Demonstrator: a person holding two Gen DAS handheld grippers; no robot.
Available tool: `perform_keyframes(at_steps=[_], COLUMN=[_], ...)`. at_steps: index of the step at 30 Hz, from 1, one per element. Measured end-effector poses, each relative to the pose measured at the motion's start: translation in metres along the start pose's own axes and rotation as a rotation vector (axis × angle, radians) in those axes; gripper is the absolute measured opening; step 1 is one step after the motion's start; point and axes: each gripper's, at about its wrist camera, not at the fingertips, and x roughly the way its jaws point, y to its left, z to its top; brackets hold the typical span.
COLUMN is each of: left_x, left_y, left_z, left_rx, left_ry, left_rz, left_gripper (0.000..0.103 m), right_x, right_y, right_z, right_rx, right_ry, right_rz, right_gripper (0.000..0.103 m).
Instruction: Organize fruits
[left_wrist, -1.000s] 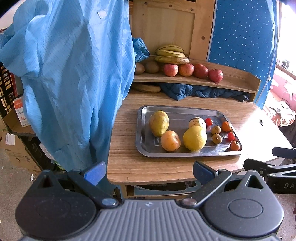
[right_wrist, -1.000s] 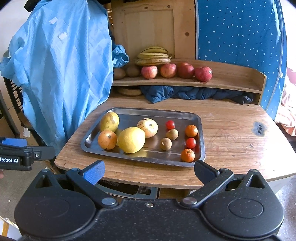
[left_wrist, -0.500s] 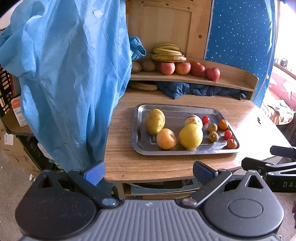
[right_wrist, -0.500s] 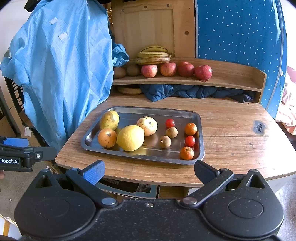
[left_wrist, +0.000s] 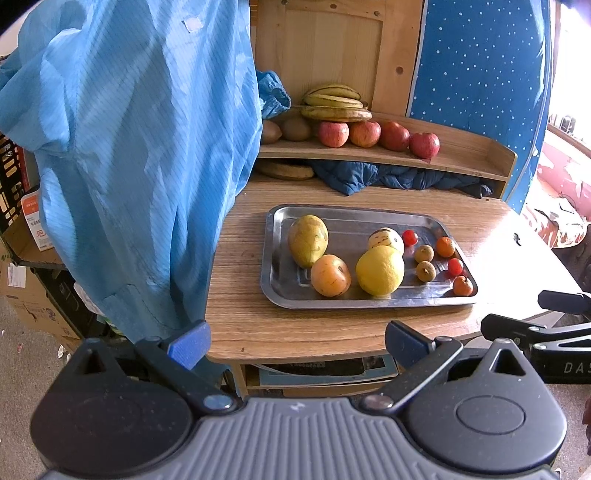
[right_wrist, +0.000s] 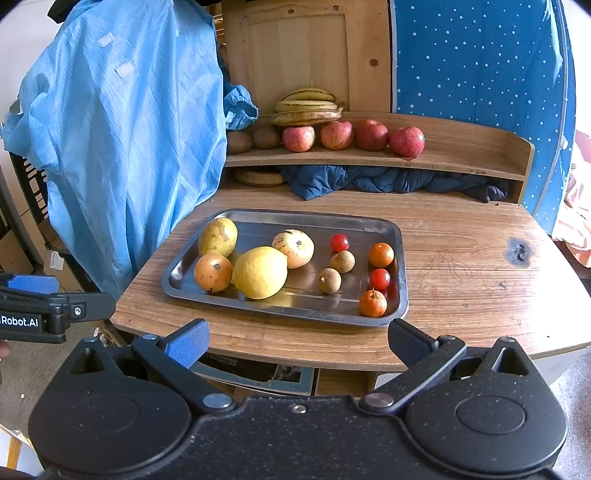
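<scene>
Wooden table (right_wrist: 461, 258), steel tray (right_wrist: 400, 266) near its front edge holding mixed fruit. Left gripper (left_wrist: 295, 338) and right gripper (right_wrist: 297, 338) both spread wide, empty, well short of the tray. Lemon (right_wrist: 260, 272) looks firm, rounded, likely slippery: grasp across its middle. Cherry tomatoes (right_wrist: 379, 278) fragile, pinch lightly.

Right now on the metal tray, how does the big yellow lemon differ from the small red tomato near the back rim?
The lemon is yellow and much the larger; the tomato is red and tiny. The lemon lies near the front, touching the orange persimmon; the tomato sits further back, apart from other fruit. Both rest in the tray, ungrasped.
</scene>
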Motion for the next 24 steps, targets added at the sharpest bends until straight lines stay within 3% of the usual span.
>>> perform_keyframes(at_steps=[24], left_x=[0.012], left_y=[0.002], left_z=[0.005], left_rx=[0.008], left_ry=[0.014], left_rz=[-0.005], left_gripper=[0.102], right_x=[0.009], right_y=[-0.002], right_z=[0.003], right_rx=[0.004], right_ry=[0.013], right_rz=[0.002], right_gripper=[0.102])
